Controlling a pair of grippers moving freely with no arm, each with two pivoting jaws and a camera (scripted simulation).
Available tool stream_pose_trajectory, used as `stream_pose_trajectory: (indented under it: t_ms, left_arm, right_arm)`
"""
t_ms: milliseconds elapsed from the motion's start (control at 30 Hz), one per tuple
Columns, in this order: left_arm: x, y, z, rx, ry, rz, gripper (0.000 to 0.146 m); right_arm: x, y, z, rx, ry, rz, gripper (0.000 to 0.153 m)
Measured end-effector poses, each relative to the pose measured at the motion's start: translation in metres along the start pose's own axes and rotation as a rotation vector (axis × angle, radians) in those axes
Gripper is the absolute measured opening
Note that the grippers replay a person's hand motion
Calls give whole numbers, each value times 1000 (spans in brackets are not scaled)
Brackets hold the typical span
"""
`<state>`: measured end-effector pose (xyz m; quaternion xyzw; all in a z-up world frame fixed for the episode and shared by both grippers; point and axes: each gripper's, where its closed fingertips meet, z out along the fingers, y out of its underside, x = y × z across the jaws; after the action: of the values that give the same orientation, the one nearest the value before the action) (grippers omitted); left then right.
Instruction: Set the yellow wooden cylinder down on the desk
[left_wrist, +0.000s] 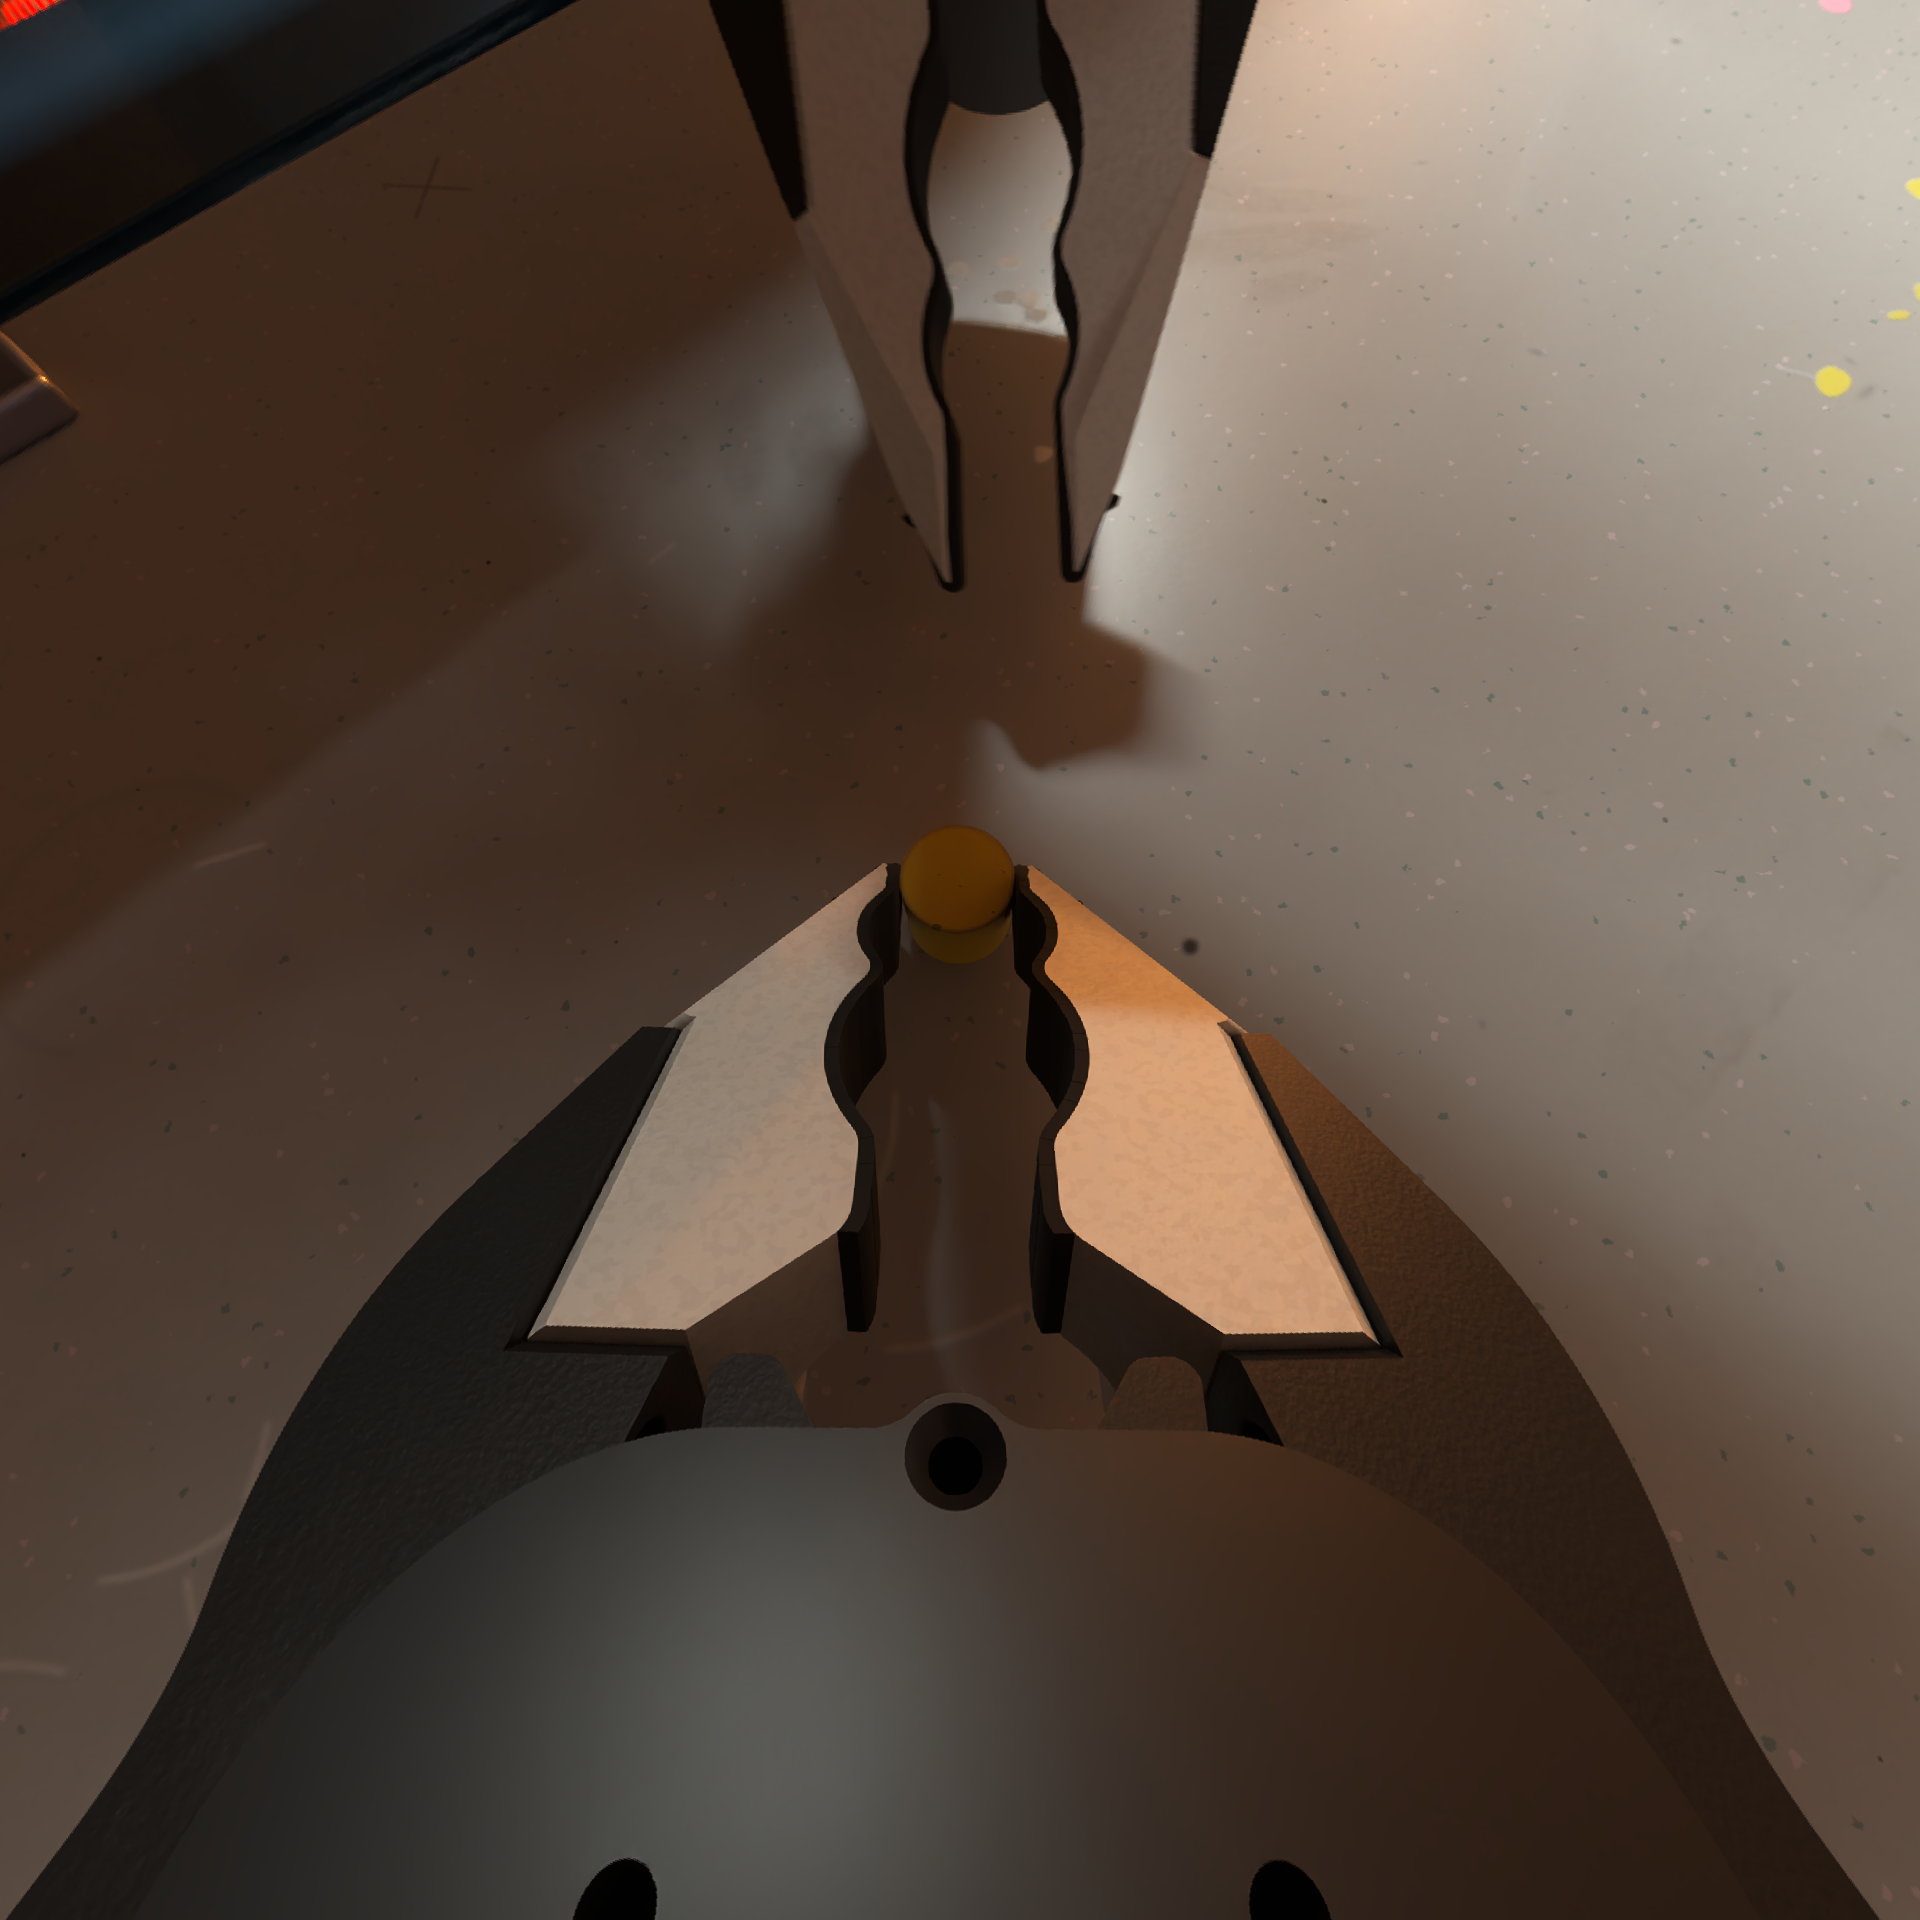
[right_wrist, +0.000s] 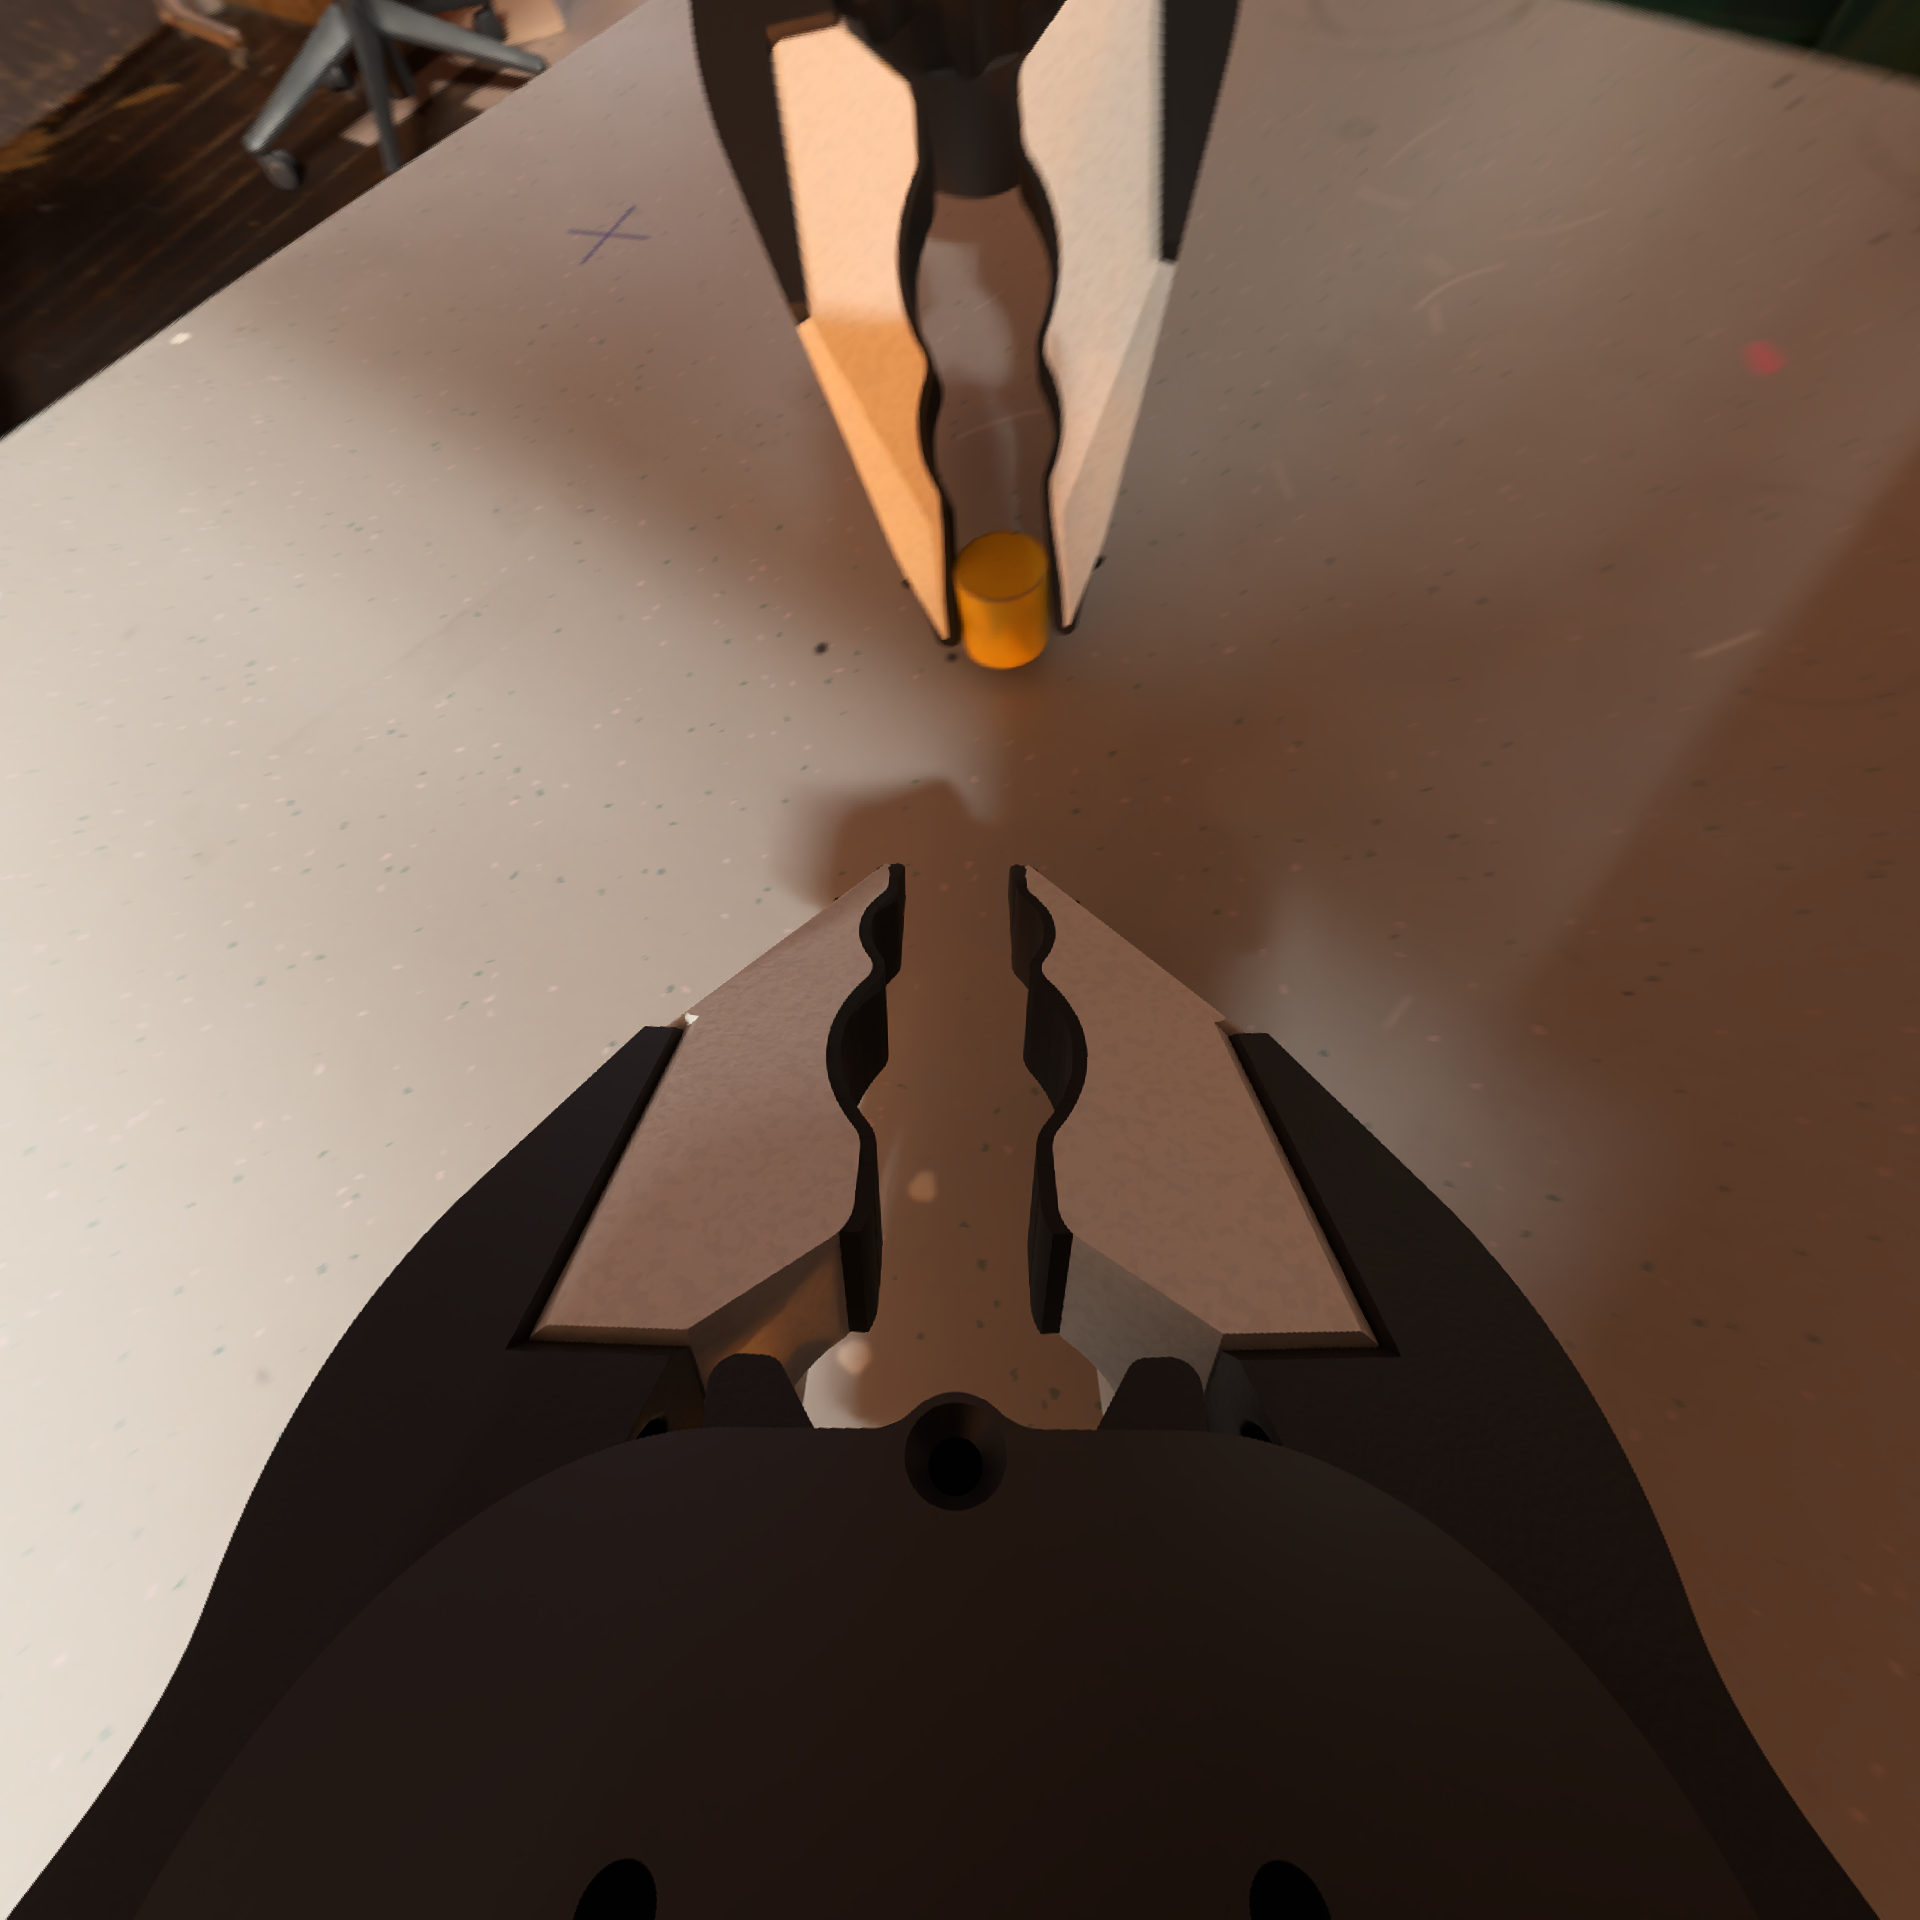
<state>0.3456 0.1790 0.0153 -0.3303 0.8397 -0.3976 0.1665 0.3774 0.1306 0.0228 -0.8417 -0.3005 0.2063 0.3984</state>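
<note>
A short yellow wooden cylinder (left_wrist: 955, 891), smooth and rounded with a flat circular top, stands upright at the tips of the left gripper (left_wrist: 955, 883). In the left wrist view it sits just above the middle of the frame, pinched between the two pale fingers, which are closed against its sides. The right wrist view shows the same cylinder (right_wrist: 1000, 601) in the upper middle of the frame, still between those fingertips of the left gripper (right_wrist: 1003, 621); its lower end is at or just above the desk (right_wrist: 312, 727), and contact cannot be made out for certain. The left gripper reaches steeply down from the top of that frame, fingers pointing toward the surface. The right gripper (right_wrist: 956, 878) fills the lower half of its own view, its dark body leading to two pale fingers set a little apart with nothing between them, angled down over the desk. In the left wrist view the right gripper (left_wrist: 1013, 577) hangs from the top centre, tips facing the cylinder with a stretch of bare desk (left_wrist: 1507, 831) between. The desk is pale and speckled. A small cross mark (right_wrist: 608, 234) lies toward the upper left, and a chair base (right_wrist: 364, 83) shows beyond the desk's edge.
</note>
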Motion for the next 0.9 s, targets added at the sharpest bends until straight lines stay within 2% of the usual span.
stream_pose_trajectory:
  t_ms: [133,267,467,600,800,900]
  left_arm:
    - [-8,4,1,-29,-44,-25,21]
    - [-12,5,1,-33,-87,-19,21]
    - [-14,5,1,-44,-127,0,21]
    - [-16,5,1,-42,-131,-12,30]
    - [-17,8,-4,-25,-148,11,36]
    - [-21,8,-8,-10,-165,9,37]
  right_arm:
    - [-8,8,4,-59,-72,48,19]
    - [-6,9,5,-73,-51,39,14]
    - [1,17,-2,-79,65,64,17]
    - [1,22,-14,-50,155,100,19]
    - [-6,18,-19,15,302,194,44]
    - [-1,18,-25,22,460,205,46]
